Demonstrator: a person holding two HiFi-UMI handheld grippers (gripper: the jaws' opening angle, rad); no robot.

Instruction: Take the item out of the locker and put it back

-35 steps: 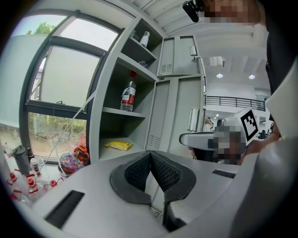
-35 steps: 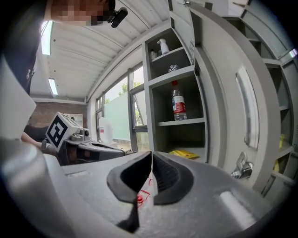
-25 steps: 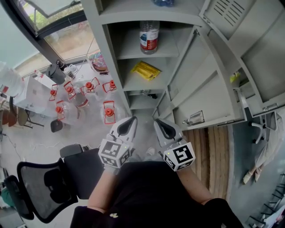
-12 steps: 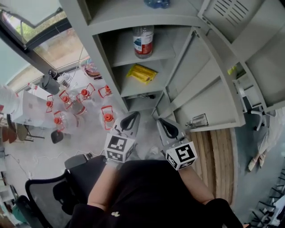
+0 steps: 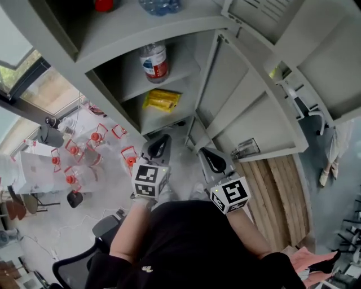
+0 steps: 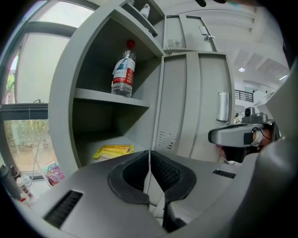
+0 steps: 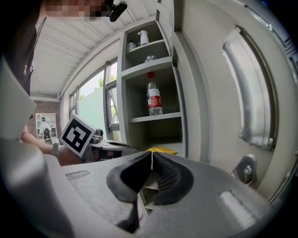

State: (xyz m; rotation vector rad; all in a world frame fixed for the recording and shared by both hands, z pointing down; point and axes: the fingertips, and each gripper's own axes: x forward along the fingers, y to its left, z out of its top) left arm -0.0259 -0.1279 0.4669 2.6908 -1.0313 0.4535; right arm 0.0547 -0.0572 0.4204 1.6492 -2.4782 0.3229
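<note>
The grey locker stands with its doors swung open. A clear bottle with a red-and-white label stands upright on a middle shelf, and a yellow packet lies on the shelf below it. My left gripper and right gripper are held side by side low before the locker, both shut with nothing in them. The left gripper view has the bottle above the packet, beyond the left gripper. From the right gripper the bottle and the packet show too.
An open locker door hangs to the right of the shelves. Upper shelves hold a blue-tinted bottle and a red thing. Several water jugs with red caps stand on the floor at left, by a window. A black chair is behind.
The head view has swung, so the locker sits further left and upper shelves show. Both grippers stay shut and side by side before the body.
</note>
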